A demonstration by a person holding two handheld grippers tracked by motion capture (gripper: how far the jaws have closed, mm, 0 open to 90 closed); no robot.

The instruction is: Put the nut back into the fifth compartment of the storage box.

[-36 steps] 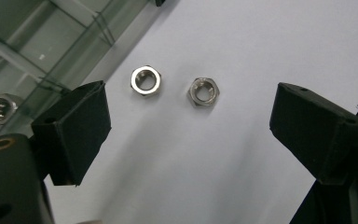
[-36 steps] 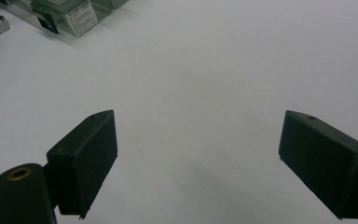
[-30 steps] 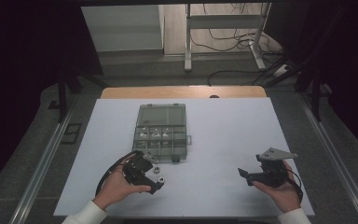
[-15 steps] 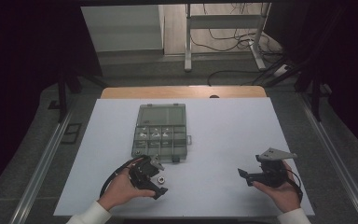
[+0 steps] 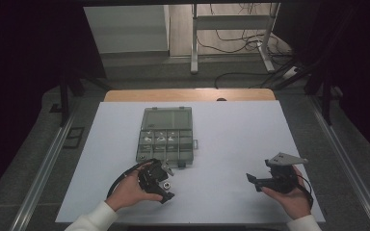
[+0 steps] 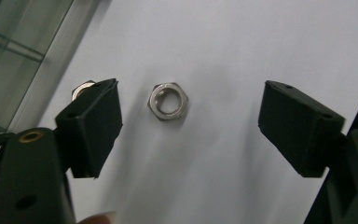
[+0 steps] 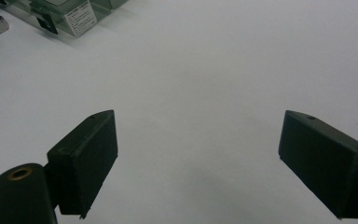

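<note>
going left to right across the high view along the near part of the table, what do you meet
left gripper with a hex nut lying between its open jaws, which have just been closing → bare white table → right gripper, jaws open

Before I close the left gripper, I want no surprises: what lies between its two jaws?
In the left gripper view, one hex nut lies flat on the white table between the open jaws, nearer the left one; otherwise bare.

We see the nut lying on the table, between our left gripper's jaws. The box sits just behind it. Our right gripper rests well to the right.
</note>
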